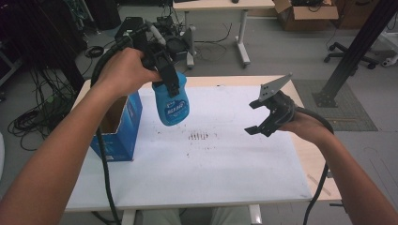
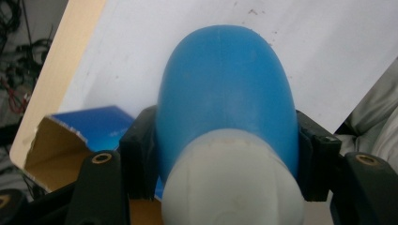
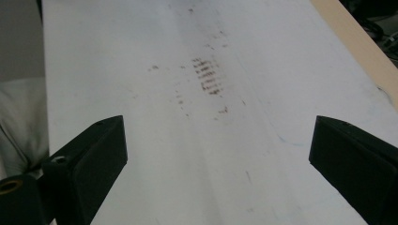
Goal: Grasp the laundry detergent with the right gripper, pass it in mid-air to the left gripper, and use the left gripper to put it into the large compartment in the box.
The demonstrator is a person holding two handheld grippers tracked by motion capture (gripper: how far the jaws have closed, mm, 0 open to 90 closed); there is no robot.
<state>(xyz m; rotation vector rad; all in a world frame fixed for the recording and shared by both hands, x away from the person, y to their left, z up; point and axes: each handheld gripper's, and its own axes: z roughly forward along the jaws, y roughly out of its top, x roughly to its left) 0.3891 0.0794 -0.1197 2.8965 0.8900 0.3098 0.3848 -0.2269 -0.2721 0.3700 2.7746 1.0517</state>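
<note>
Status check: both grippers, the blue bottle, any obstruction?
Left gripper shut on blue bottle, held above table. Right gripper open, empty. Open blue box beside bottle; nothing blocking.

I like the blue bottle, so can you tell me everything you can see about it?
The blue bottle looks like smooth, shiny plastic, rounded and plump, with a white cap at one end and white writing on its side. It hangs in the air, cap end up, above the white table, beside the open blue box. The left gripper is shut on it, its black pads pressing both sides just below the cap. Nothing else touches it.
</note>
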